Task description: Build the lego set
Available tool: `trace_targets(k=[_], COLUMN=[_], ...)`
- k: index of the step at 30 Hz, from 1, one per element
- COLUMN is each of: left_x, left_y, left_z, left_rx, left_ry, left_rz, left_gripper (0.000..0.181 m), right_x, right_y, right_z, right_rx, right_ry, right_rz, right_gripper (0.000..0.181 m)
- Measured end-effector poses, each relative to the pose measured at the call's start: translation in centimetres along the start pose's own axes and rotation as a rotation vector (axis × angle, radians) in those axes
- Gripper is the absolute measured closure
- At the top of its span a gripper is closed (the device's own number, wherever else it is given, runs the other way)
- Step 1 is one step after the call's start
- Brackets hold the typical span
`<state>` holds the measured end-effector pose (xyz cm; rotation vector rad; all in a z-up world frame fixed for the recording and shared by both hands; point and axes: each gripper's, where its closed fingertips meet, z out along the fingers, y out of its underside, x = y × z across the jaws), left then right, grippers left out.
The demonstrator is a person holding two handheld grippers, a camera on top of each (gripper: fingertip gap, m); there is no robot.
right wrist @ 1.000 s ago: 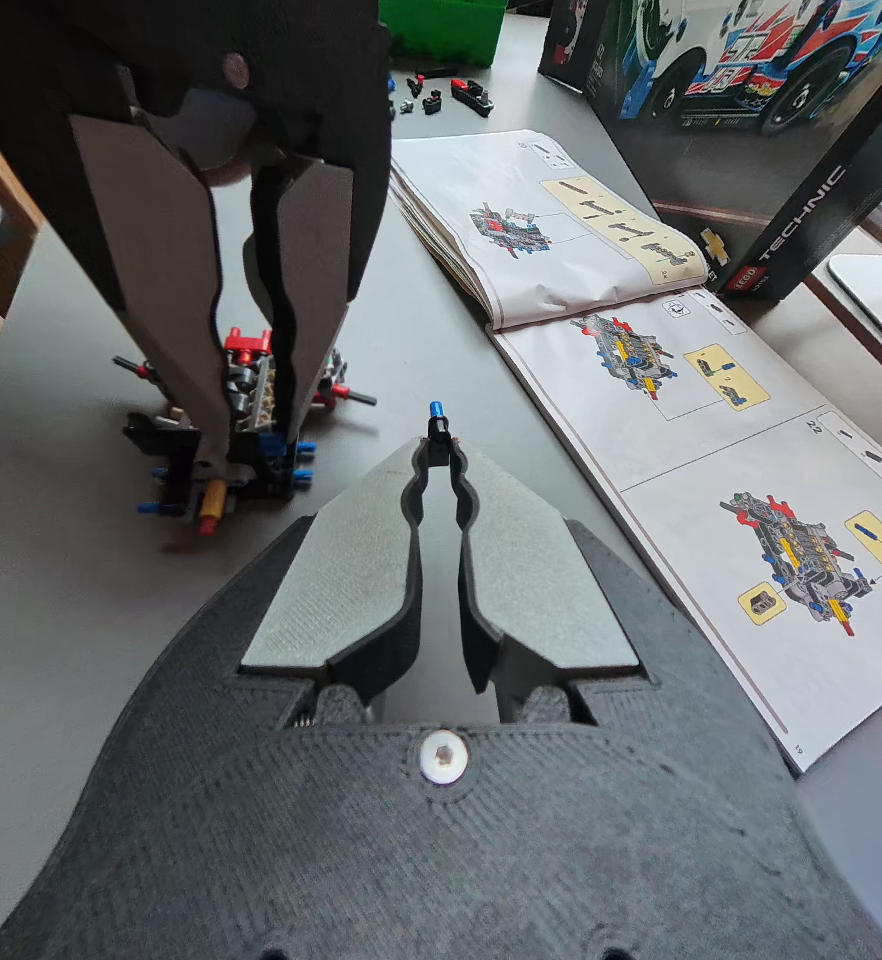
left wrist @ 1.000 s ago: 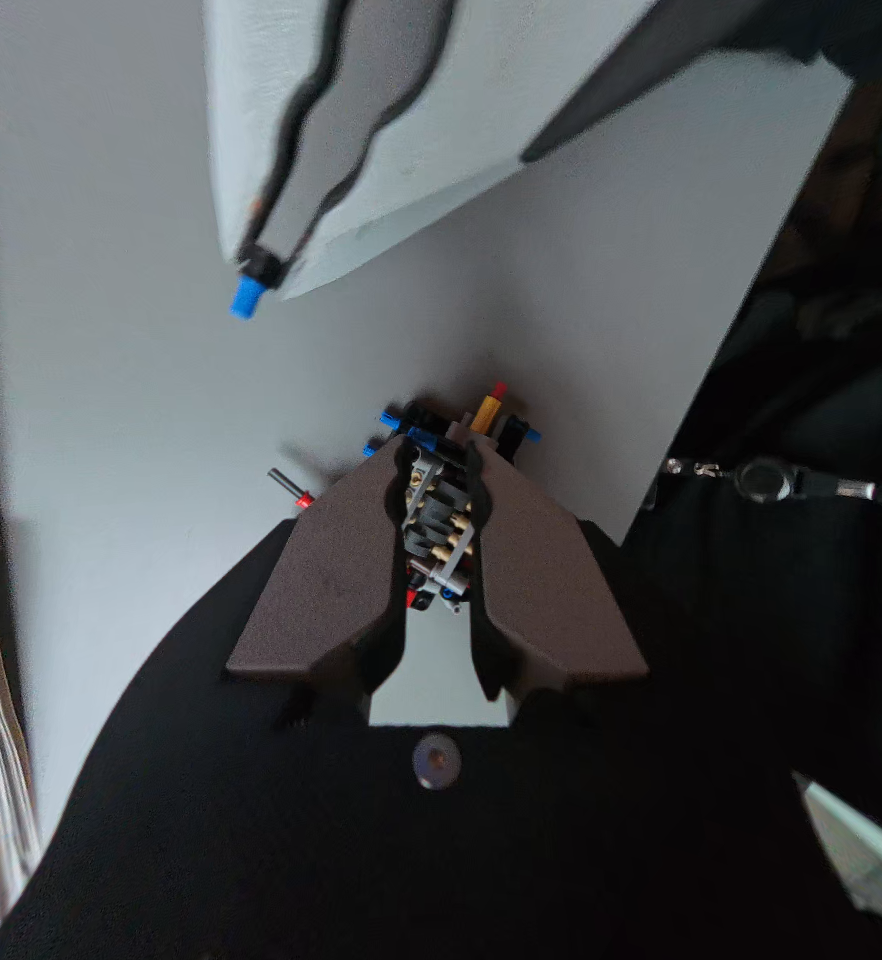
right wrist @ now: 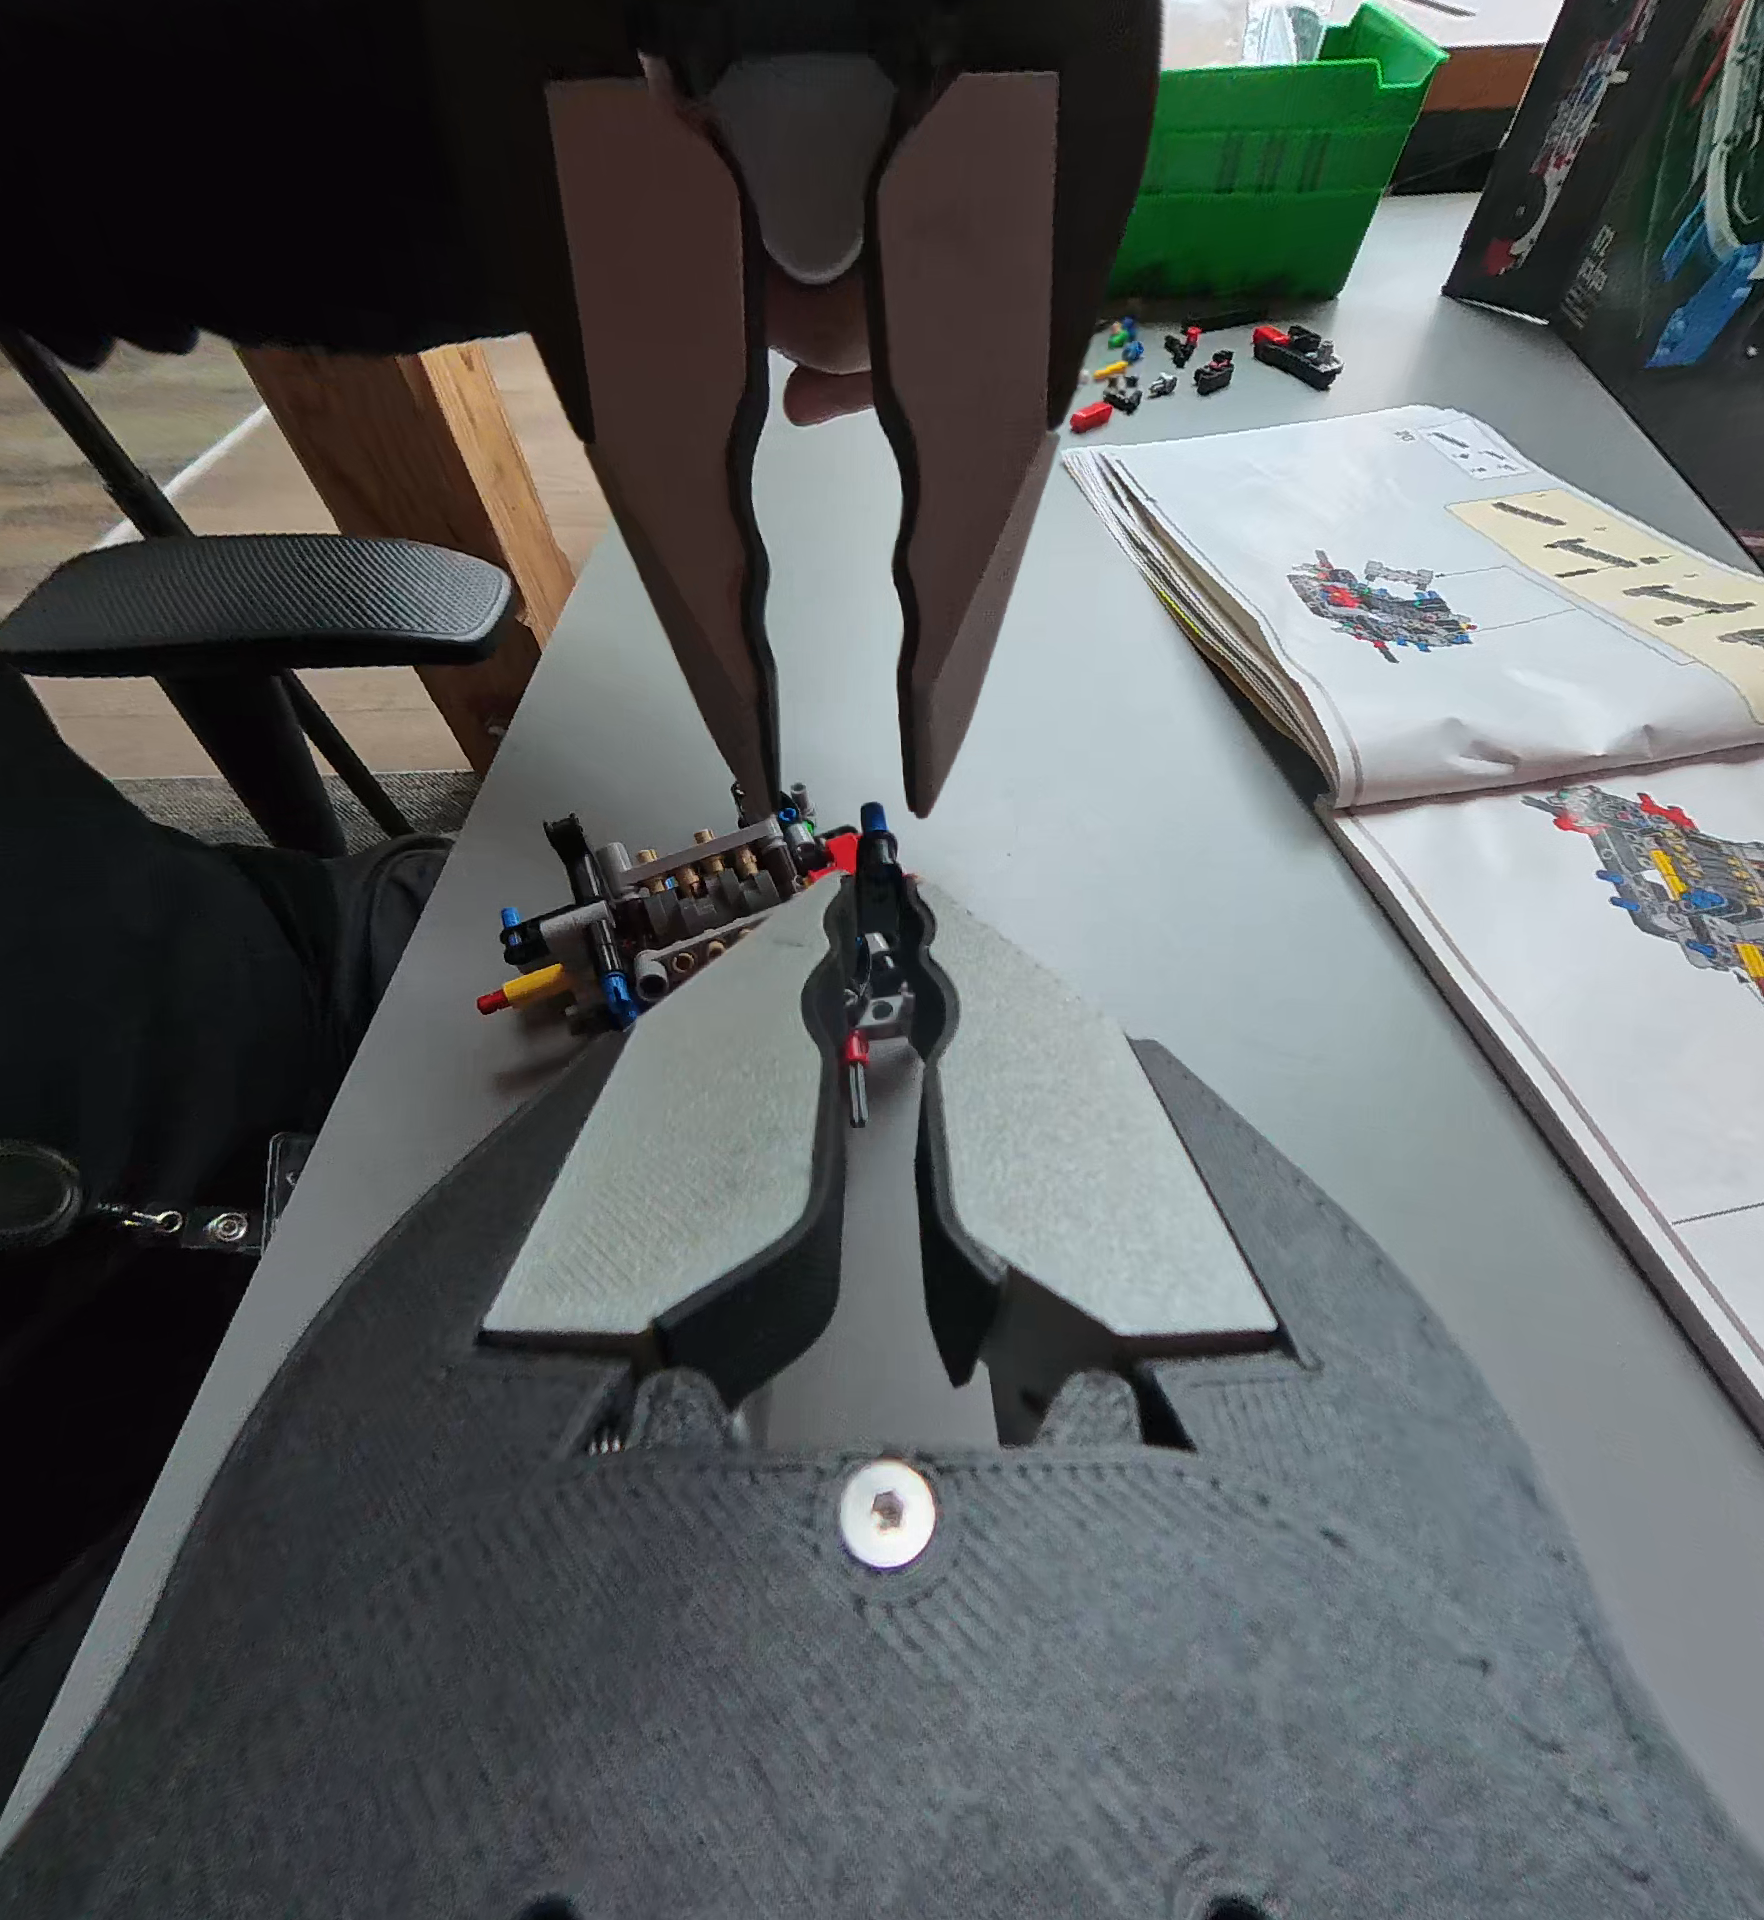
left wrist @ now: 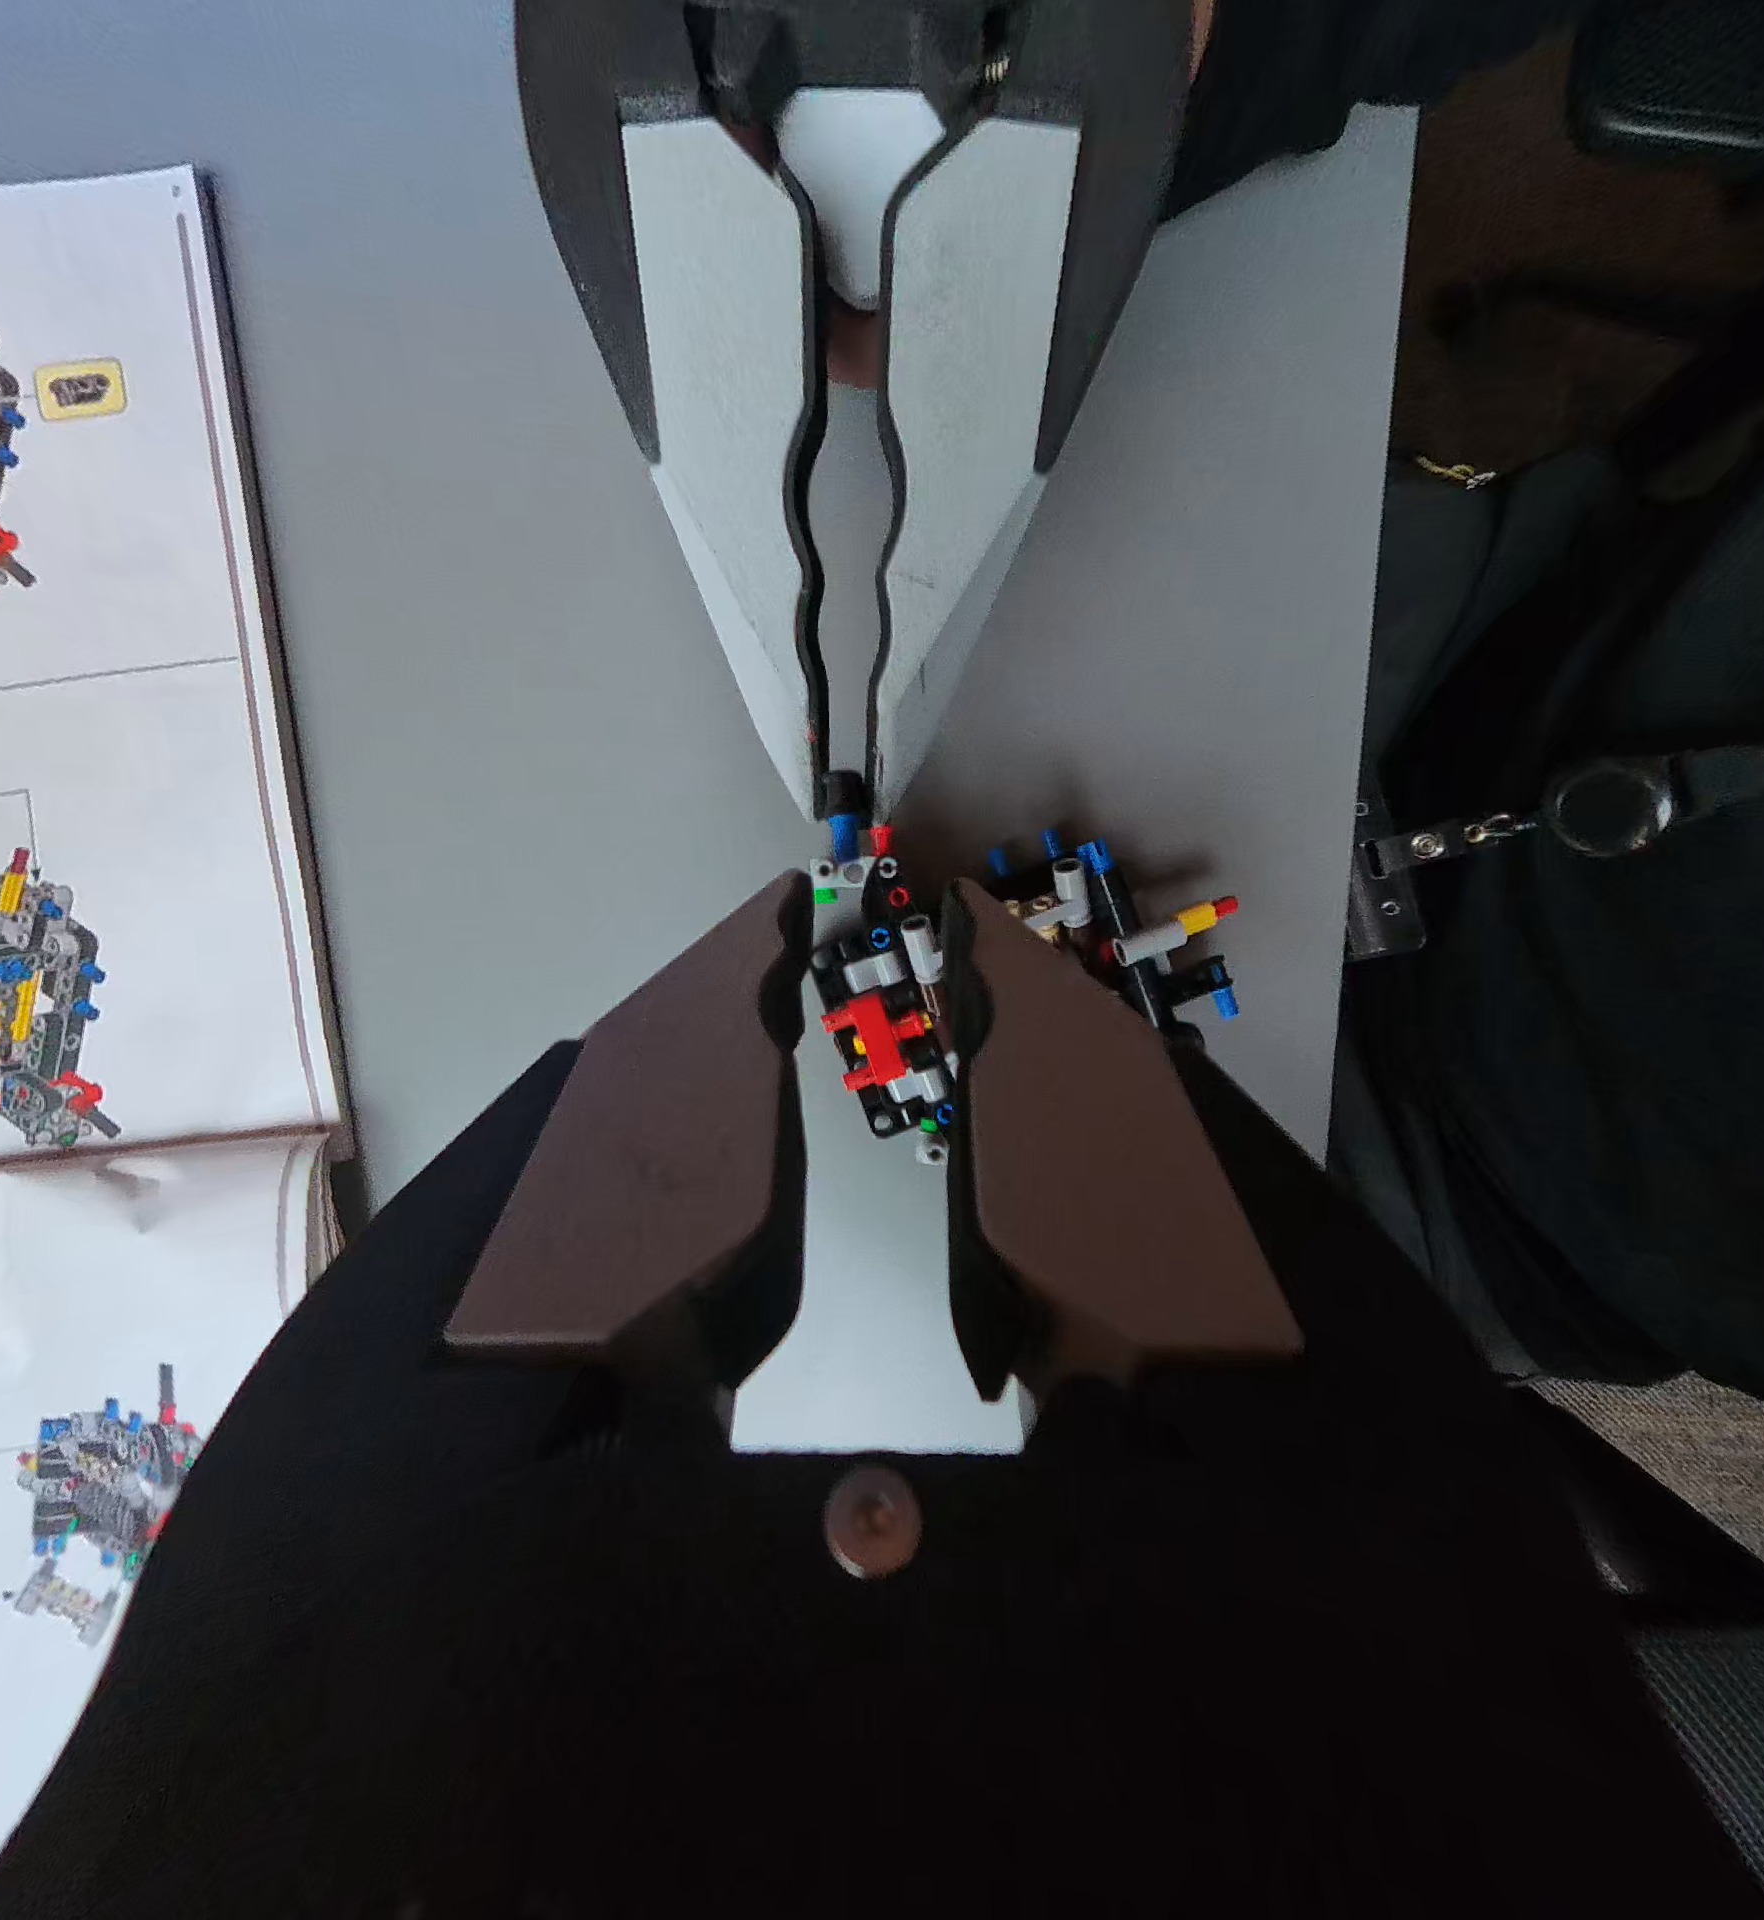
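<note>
The partly built lego assembly [left wrist: 888, 1023] is black and grey with red, yellow and blue pins. It rests on the grey table near its edge and also shows in the right wrist view [right wrist: 670, 914]. My left gripper [left wrist: 878, 894] is open, its brown fingers straddling one end of the assembly. In the right wrist view it [right wrist: 842, 805] comes down from above, one fingertip touching the assembly. My right gripper [right wrist: 873, 883] is shut on a small black connector with a blue pin [right wrist: 873, 831]. It holds the connector [left wrist: 845, 821] right at the assembly's end.
An open instruction booklet [right wrist: 1480, 623] lies to the right on the table [right wrist: 1117, 935]. Behind it are loose lego parts [right wrist: 1200, 364], a green bin [right wrist: 1262, 177] and the set's box [right wrist: 1688, 208]. A chair armrest [right wrist: 254, 603] and a person in black are at the table edge.
My left gripper has opened; it was shut on the assembly. The assembly now shows a different side. My right gripper has brought the connector up to the assembly's end.
</note>
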<state>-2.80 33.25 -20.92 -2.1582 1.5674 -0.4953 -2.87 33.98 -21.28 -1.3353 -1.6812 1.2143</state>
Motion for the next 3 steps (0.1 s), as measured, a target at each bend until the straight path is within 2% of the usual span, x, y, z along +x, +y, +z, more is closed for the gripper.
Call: trace_targets(k=[1, 3], left_x=[-0.12, -0.22], left_y=[-0.24, -0.34], left_z=[0.06, 0.29], left_rx=[0.003, -0.011], left_ry=[0.008, 0.027], left_rz=[0.005, 0.011], left_gripper=[0.160, 0.166], right_x=[-0.02, -0.15], right_y=[0.09, 0.24], right_z=[0.05, 0.15], right_rx=[-0.008, -0.021], right_ry=[0.003, 0.003], right_rz=[-0.007, -0.018], right_gripper=[0.178, 0.178])
